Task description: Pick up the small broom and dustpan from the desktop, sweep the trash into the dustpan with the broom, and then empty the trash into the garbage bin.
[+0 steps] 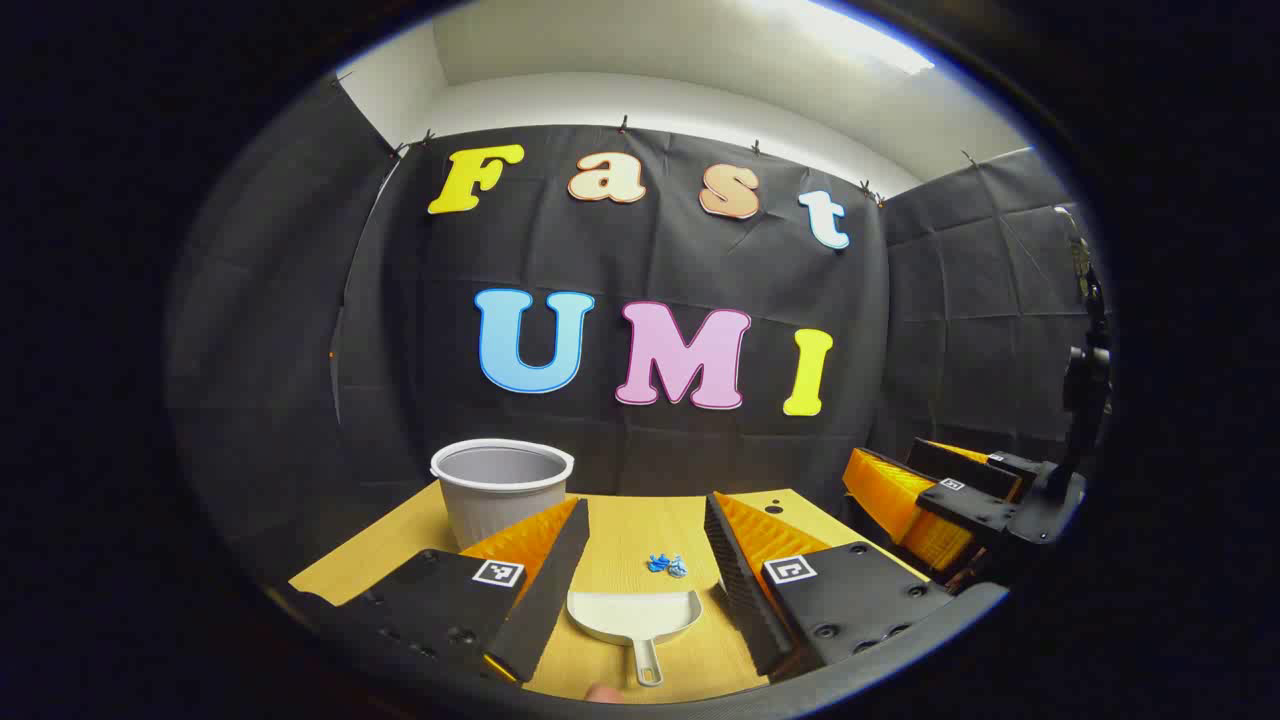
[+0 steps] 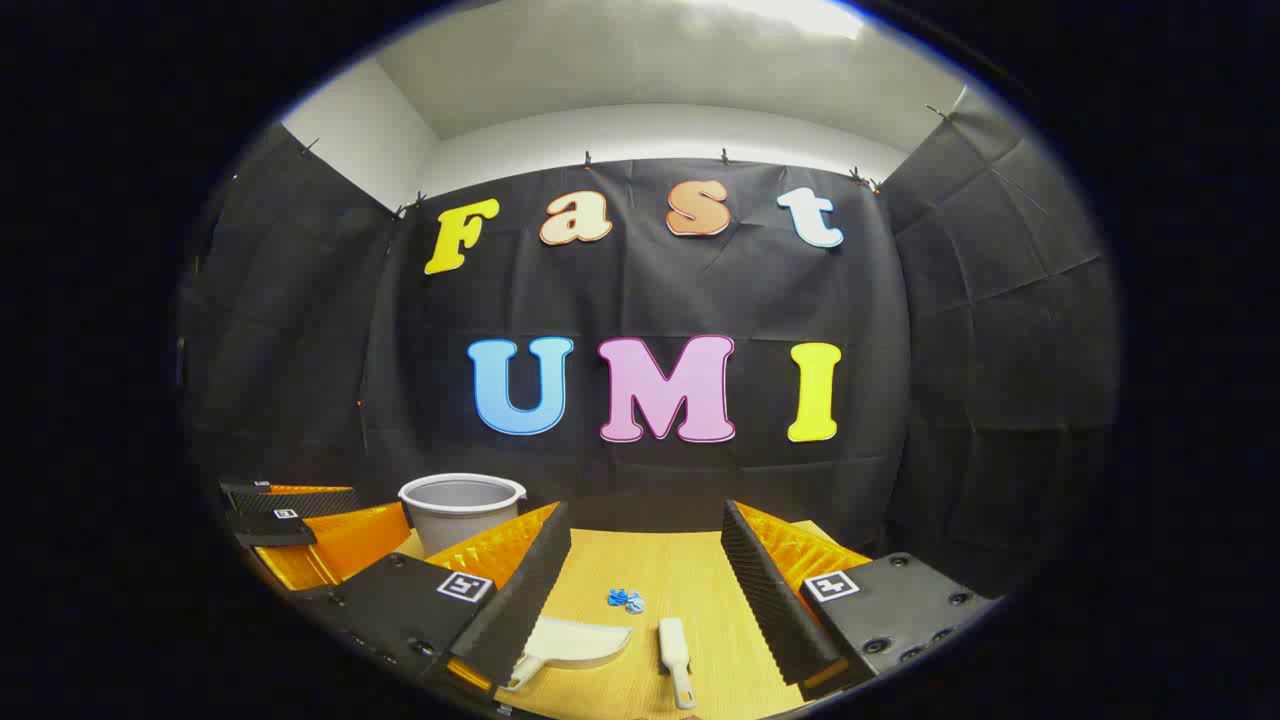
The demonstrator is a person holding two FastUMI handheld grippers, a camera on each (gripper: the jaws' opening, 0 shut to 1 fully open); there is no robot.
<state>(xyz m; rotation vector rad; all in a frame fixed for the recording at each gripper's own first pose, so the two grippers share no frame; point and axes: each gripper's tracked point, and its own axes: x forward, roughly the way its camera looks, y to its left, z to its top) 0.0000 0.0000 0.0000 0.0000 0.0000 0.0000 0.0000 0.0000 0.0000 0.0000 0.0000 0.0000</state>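
Two claws hover wide open over a wooden bench (image 2: 690, 575).
White plastic dustpan (image 1: 634, 613), small broom (image 2: 674, 646), crumpled blue trash (image 1: 666, 565), ribbed bin (image 1: 500, 490).

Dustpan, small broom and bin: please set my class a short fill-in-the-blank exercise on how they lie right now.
1. The dustpan lies flat on the ____.
2. The blue trash sits just beyond the dustpan's wide ____.
3. Both grippers, left and right, are ____.
4. The small broom lies to the ____ of the dustpan in the right gripper view.

Missing words: desktop; mouth; open; right
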